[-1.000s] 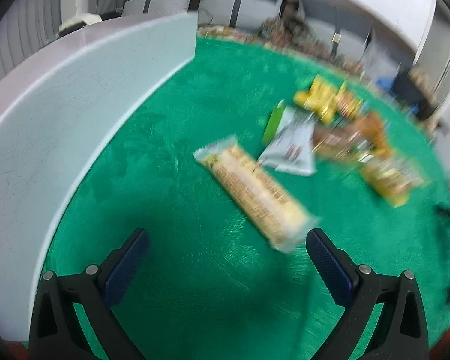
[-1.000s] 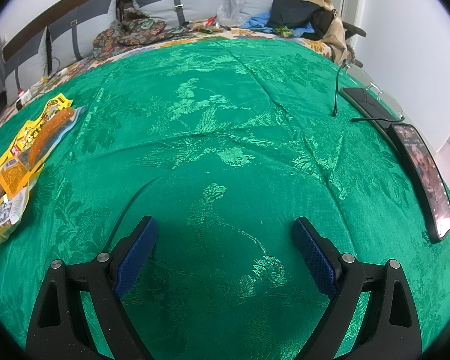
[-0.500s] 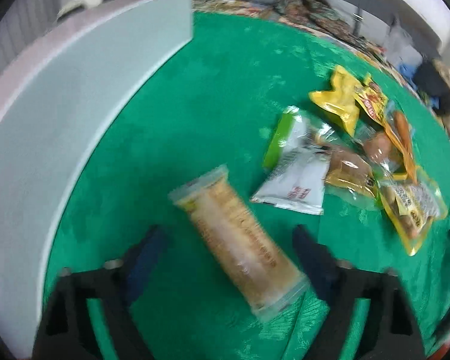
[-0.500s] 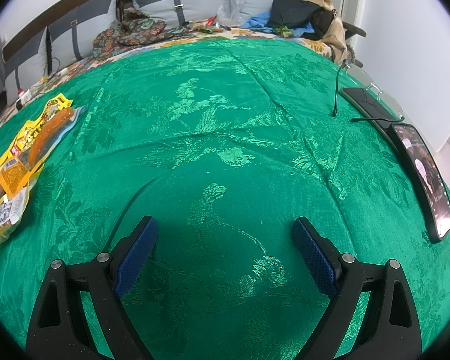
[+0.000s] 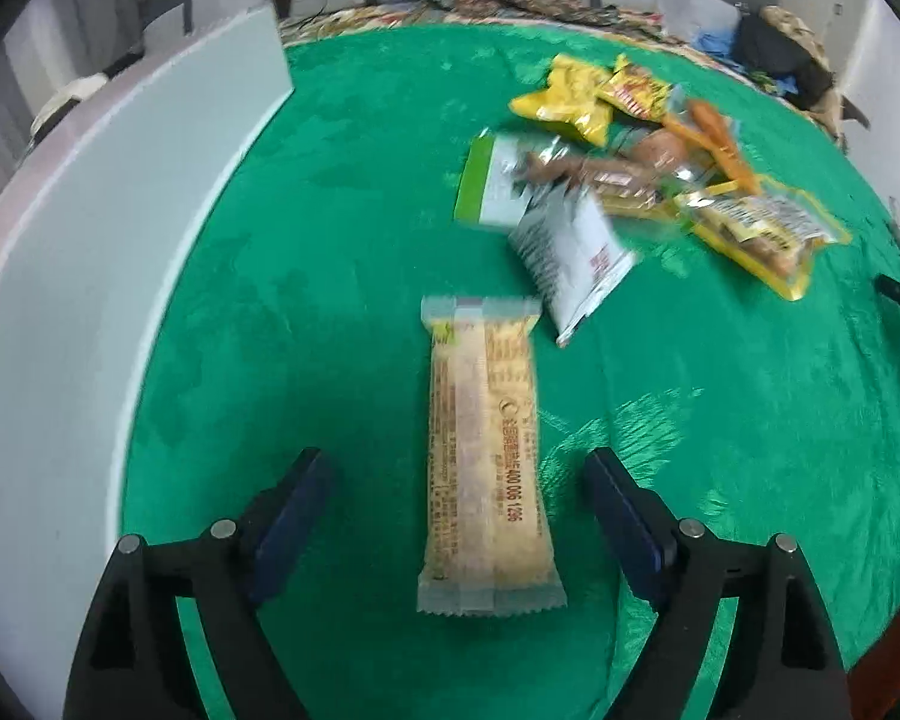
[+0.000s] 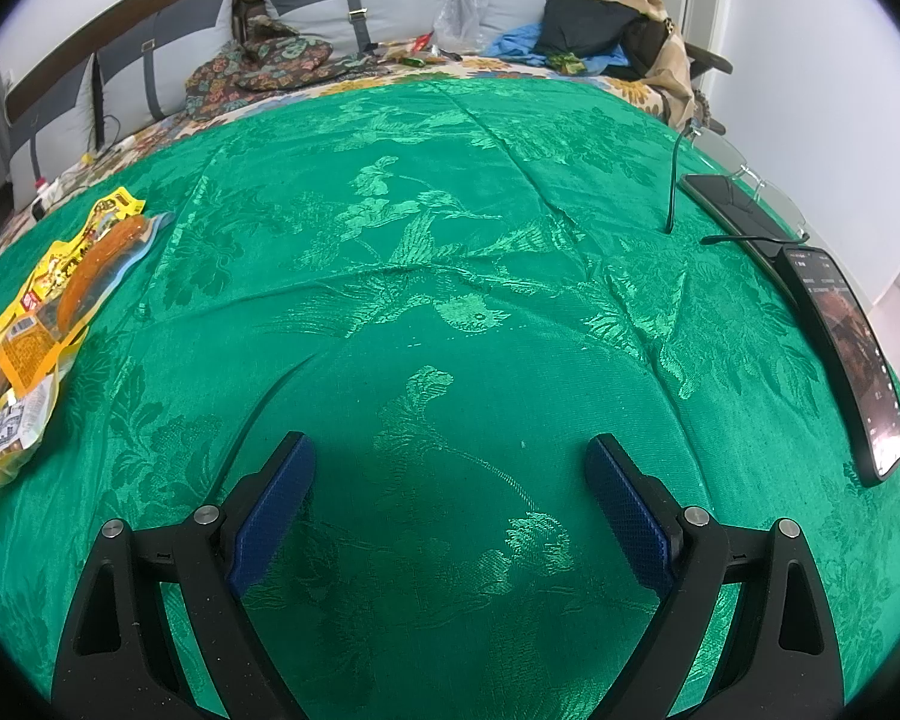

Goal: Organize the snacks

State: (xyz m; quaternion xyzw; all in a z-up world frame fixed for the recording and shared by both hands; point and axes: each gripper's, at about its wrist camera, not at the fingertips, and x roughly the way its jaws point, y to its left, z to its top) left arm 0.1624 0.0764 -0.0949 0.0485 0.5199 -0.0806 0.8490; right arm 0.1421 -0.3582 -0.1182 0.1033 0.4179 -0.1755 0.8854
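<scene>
**Snack bar lies between spreading left jaws**

Green patterned cloth (image 6: 450, 228) covers the whole work surface. Along its left side in the left wrist view stands a pale white box wall (image 5: 90, 276). Near the far right of that view sits a heap of snack packets (image 5: 642, 168), yellow, orange, green and white, overlapping one another. A dark phone (image 6: 840, 348) lies at the cloth's right edge in the right wrist view.

Just nearer than the heap, a long tan snack bar (image 5: 483, 450) lies flat on the cloth, its near end between the fingers of the left gripper (image 5: 459, 516). Those jaws are opening, pads clear of the wrapper. The right gripper (image 6: 450, 504) hovers spread wide over bare cloth, holding nothing.
</scene>
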